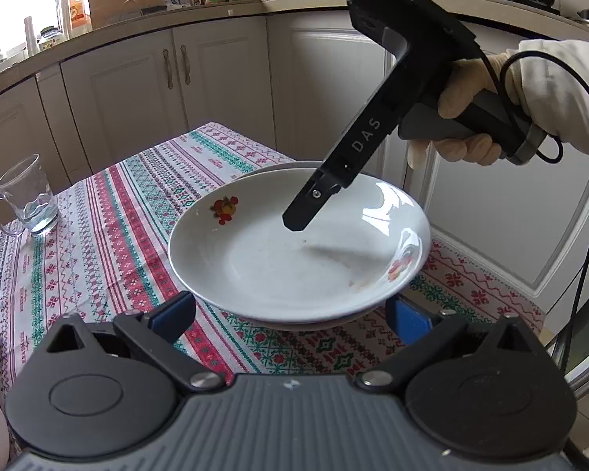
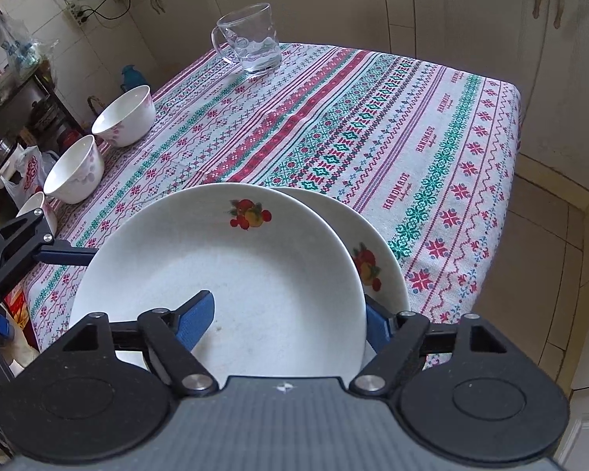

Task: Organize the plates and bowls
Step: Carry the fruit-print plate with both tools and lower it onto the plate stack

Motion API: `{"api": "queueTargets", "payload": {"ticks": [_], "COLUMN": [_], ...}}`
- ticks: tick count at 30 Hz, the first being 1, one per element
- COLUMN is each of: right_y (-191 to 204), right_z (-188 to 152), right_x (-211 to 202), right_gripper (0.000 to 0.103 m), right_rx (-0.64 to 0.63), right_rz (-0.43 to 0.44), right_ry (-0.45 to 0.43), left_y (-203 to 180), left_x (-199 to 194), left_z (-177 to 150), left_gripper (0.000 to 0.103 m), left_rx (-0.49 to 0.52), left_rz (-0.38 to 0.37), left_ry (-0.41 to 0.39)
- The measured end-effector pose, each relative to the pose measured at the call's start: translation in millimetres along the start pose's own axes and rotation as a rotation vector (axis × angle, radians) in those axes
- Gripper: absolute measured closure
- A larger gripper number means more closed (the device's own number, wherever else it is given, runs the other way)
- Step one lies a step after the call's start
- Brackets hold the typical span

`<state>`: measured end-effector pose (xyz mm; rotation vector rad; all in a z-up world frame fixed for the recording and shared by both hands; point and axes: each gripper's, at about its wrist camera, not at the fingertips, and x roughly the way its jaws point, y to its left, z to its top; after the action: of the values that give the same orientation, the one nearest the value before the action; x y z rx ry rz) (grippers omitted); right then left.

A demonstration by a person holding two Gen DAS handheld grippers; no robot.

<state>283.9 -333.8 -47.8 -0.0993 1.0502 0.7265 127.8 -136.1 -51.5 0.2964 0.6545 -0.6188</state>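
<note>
Two white plates with fruit prints are stacked off-centre on the patterned tablecloth: the upper plate (image 1: 294, 251) (image 2: 224, 274) and the lower plate (image 2: 377, 251), which peeks out on the right. My right gripper (image 2: 286, 325) is open and straddles the upper plate's near rim, one blue pad inside the dish and the other outside it, neither pressing. Its black finger (image 1: 306, 208) hangs over the dish, held by a gloved hand (image 1: 463, 117). My left gripper (image 1: 290, 318) is open, pads wide apart at the stack's near edge. One of its blue fingers (image 2: 66, 256) reaches the upper plate's left side.
White bowls with pink flowers stand along the table's left edge: a far bowl (image 2: 125, 117), a near bowl (image 2: 74, 170) and a third half hidden behind my left gripper. A glass mug (image 2: 251, 43) (image 1: 27, 196) sits at the far corner. Cabinets surround the table.
</note>
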Motion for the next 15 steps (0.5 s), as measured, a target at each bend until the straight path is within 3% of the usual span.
{"api": "queueTargets", "payload": {"ticks": [15], "right_y": [8], "right_z": [-5], "right_x": [-11], "right_gripper": [0.012], "right_rx": [-0.016], "right_rz": [-0.049], "right_ry": [0.033], "left_y": [-2], "left_x": [-1], "left_z": [2], "left_gripper": [0.001], "left_rx": [-0.003], "left_rz": [-0.028], "left_ry": [-0.022]}}
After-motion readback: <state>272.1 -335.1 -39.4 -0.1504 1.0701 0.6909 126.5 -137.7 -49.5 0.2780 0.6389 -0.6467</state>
